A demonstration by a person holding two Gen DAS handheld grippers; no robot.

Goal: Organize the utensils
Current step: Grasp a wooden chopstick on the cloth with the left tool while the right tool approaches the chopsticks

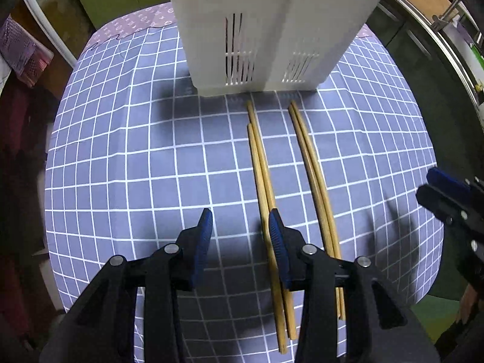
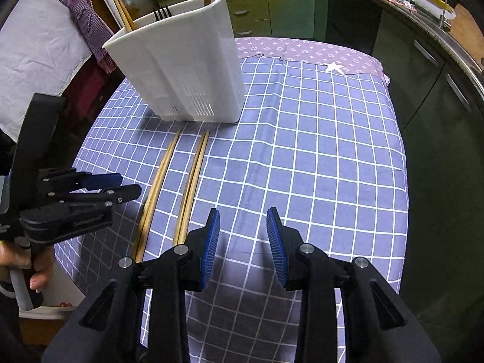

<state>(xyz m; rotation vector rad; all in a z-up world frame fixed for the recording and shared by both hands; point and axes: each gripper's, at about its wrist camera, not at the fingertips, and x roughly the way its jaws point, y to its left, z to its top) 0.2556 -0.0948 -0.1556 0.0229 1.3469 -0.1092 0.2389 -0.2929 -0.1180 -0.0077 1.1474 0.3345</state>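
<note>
Both tongs are seen partly open and empty. From the left wrist, the left gripper [image 1: 240, 220] is held low over a table covered with a blue checked cloth [image 1: 121, 163], its blue-padded jaws parted with nothing but cloth between them. Its right-hand pad is seen just over the nearer end of one pair of wooden chopsticks [image 1: 260, 178], though whether it touches them cannot be told. A second pair of chopsticks [image 1: 311, 169] is laid just to the right, roughly parallel, both pairs pointing toward a white slotted utensil holder [image 1: 260, 30] stood upright at the far end of the cloth. The right gripper [image 1: 447, 199] is glimpsed at the right edge.

From the right wrist, the right gripper [image 2: 243, 227] is shown with its jaws apart over bare cloth, nothing gripped, and both chopstick pairs [image 2: 157, 181] [image 2: 193, 172] are found to its left. In the holder [image 2: 181, 72], a dark fork [image 2: 161, 13] and more chopsticks [image 2: 122, 9] are stood upright. The left gripper [image 2: 127, 186] is held by a hand [image 2: 27, 263] at the left edge
</note>
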